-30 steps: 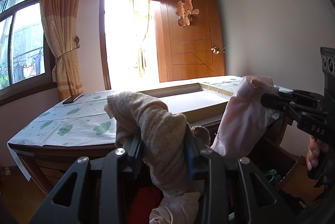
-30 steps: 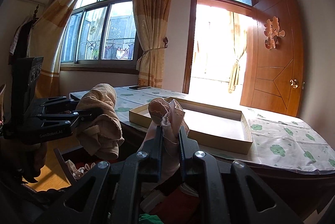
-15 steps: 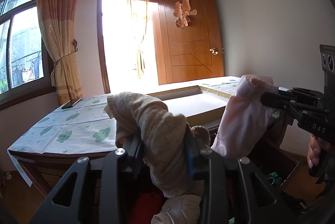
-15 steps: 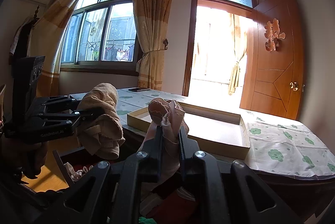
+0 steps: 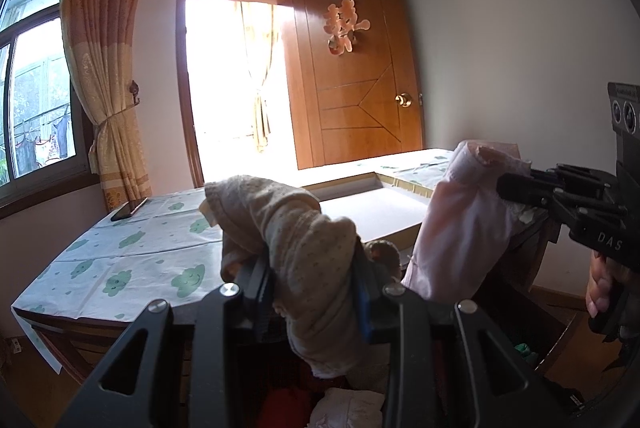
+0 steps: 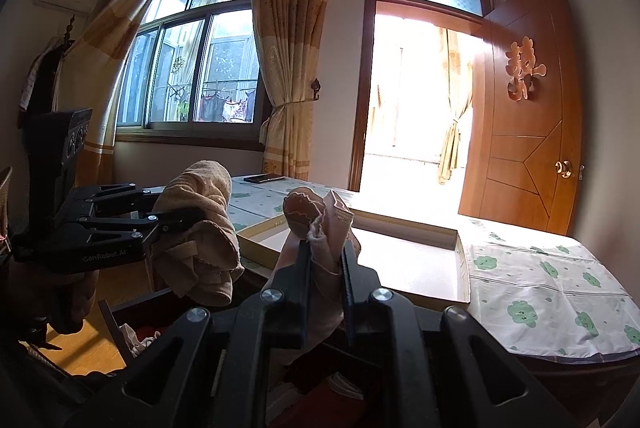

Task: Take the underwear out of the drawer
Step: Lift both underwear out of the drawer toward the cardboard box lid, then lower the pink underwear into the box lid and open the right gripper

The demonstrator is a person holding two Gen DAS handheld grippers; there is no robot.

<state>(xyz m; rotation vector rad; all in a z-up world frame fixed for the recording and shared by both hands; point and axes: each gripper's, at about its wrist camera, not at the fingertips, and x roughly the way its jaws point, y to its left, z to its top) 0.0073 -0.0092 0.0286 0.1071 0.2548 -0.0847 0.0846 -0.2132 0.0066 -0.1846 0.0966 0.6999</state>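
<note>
My left gripper (image 5: pixel 312 268) is shut on a beige dotted underwear (image 5: pixel 304 248), bunched between its pads and hanging down; from the right wrist view it shows at the left as the left gripper (image 6: pixel 196 218) with the beige underwear (image 6: pixel 200 228). My right gripper (image 6: pixel 326 256) is shut on a pale pink underwear (image 6: pixel 320 224), which the left wrist view shows at the right as the pink underwear (image 5: pixel 464 224) pinched by the right gripper (image 5: pixel 504 184). Both garments hang above the open drawer (image 6: pixel 120 320), where more folded clothes (image 5: pixel 348 404) lie.
A table with a cloud-print cloth (image 5: pixel 132 252) stands just beyond the drawer, carrying a shallow cardboard box lid (image 6: pixel 420 268) and a phone (image 5: pixel 129 209). A person's hand (image 5: pixel 600 288) grips the right tool. A wooden door (image 5: pixel 360 76), a bright doorway and curtains lie behind.
The left gripper has risen slightly with the beige underwear, so the table looks lower in its view. The right gripper and pink underwear have stayed about where they were.
</note>
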